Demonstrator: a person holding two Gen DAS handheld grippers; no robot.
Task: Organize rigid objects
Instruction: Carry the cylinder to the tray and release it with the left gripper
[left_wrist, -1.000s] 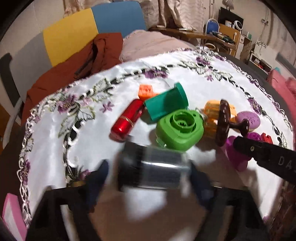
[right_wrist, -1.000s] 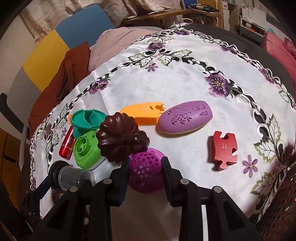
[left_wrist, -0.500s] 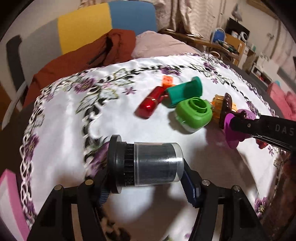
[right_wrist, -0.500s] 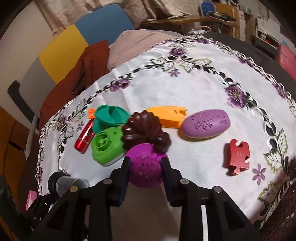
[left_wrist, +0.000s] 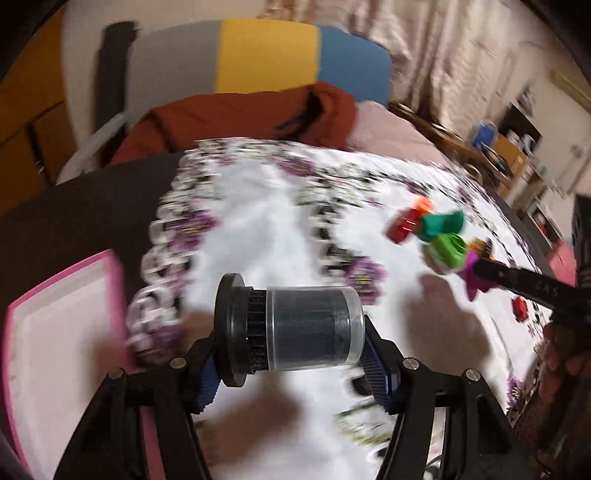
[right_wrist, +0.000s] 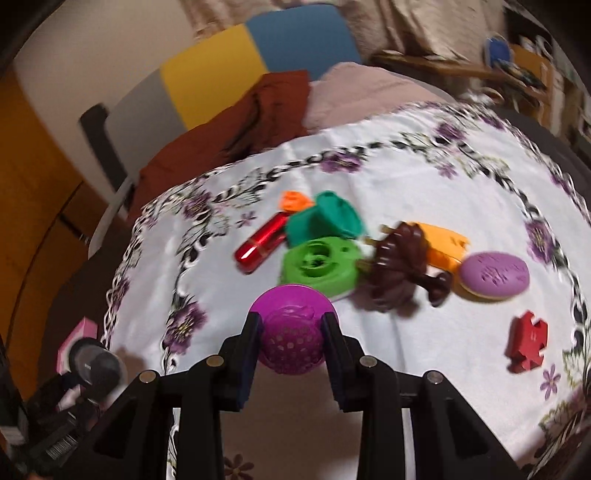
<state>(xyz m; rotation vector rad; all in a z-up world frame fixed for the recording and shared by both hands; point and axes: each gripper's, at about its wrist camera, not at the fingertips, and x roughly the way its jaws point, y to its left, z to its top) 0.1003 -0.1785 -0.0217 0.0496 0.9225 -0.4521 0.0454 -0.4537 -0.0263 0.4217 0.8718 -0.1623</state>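
The step in hand looks like a carry-off: both grippers hold a piece lifted clear of the surface (right_wrist: 424, 177), a table under a white cloth with purple flowers; the next move probably calls for bringing each piece over the pink tray (left_wrist: 66, 314) at the cloth's left edge and letting go only once it sits low inside the rim. The room behind shows a chair with grey, yellow and blue panels (left_wrist: 258, 55), a rust-coloured garment (left_wrist: 236, 114) draped over it, curtains and cluttered shelving to the right. The left gripper (left_wrist: 291, 354) is clamped end to end on a dark cylinder with a clear sleeve (left_wrist: 291, 325), held sideways above the cloth's border, near the tray; the right gripper (right_wrist: 291, 343) is closed on a purple perforated ball (right_wrist: 291, 332), just in front of the remaining pile. That pile, mid-cloth, holds a green square part (right_wrist: 317, 269), a teal cup (right_wrist: 325, 218), a brown fluted piece (right_wrist: 399, 258), a lilac oval (right_wrist: 495, 275), a red tube (right_wrist: 262, 243); a red puzzle piece (right_wrist: 526, 341) lies apart on the right.
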